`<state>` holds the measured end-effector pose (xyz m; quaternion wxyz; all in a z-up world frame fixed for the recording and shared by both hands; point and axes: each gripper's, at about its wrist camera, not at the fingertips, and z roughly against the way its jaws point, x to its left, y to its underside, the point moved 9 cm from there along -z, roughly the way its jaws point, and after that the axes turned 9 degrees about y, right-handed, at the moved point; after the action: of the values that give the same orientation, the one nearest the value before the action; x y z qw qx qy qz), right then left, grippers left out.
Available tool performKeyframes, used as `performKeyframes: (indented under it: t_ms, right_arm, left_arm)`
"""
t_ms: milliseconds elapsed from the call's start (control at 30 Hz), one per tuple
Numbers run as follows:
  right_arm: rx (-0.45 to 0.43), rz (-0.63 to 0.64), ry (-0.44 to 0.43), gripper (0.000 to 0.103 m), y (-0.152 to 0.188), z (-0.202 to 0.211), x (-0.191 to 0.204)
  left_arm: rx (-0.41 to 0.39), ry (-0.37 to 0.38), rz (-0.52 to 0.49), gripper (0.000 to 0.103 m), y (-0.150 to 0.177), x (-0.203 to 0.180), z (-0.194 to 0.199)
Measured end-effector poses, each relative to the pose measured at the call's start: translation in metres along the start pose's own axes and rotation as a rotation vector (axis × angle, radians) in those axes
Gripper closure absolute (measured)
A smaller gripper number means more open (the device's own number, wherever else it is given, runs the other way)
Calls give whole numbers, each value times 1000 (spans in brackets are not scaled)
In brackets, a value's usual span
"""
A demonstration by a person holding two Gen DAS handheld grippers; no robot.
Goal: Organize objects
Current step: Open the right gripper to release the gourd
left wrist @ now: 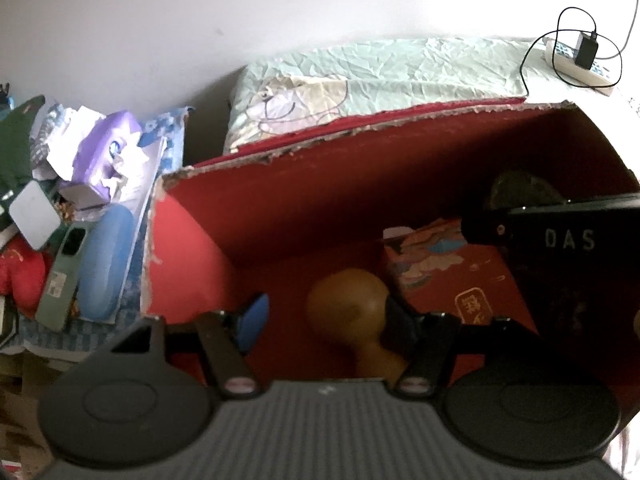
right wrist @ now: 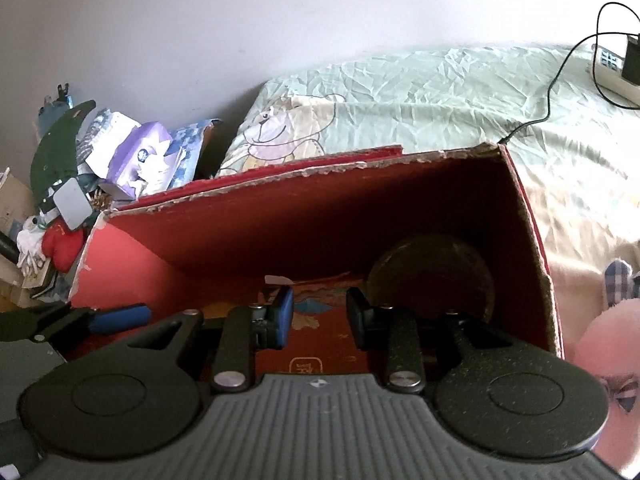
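Nearest in the left wrist view, the left gripper [left wrist: 324,316] is seen spread wide inside the red box [left wrist: 256,208], with a tan gourd-shaped object [left wrist: 348,304] lying between its fingers; the right-hand finger appears to touch it, the blue-padded one [left wrist: 252,316] stands apart, so nothing is clamped. In the right wrist view the right gripper [right wrist: 320,320] is also held apart and empty, low in the same box above a red printed packet [right wrist: 320,344]. Just beyond its right finger, against the box's far right corner, a dark round disc [right wrist: 432,276] is leaned. For a clean placement (judged only from these views), the gourd should be left settled on the box floor before the left tool is lifted straight out, so the 2 tools do not collide. Beyond the box's torn far rim, the green sheet [right wrist: 440,92] is spread.
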<state>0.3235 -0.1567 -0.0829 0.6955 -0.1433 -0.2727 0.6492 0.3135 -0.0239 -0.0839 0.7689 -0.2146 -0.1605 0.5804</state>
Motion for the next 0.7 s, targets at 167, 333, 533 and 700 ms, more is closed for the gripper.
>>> performKeyframes:
  t_ms: [167,333,533,700]
  right_arm:
    - [-9,11,22,71,1,0,1]
    - [3,15,31,70,2,-2,0]
    - [0,43,66,70,2,-1,1]
    - [-9,70,91,70,1,-1,3]
  left_arm:
    - [-6,-13,15,35,0,2,1]
    - [-8,-23,18,34,1,2,1]
    - [-7,-37,27,32,2,3,1]
    - [-5,-45,29,32,1,5,1]
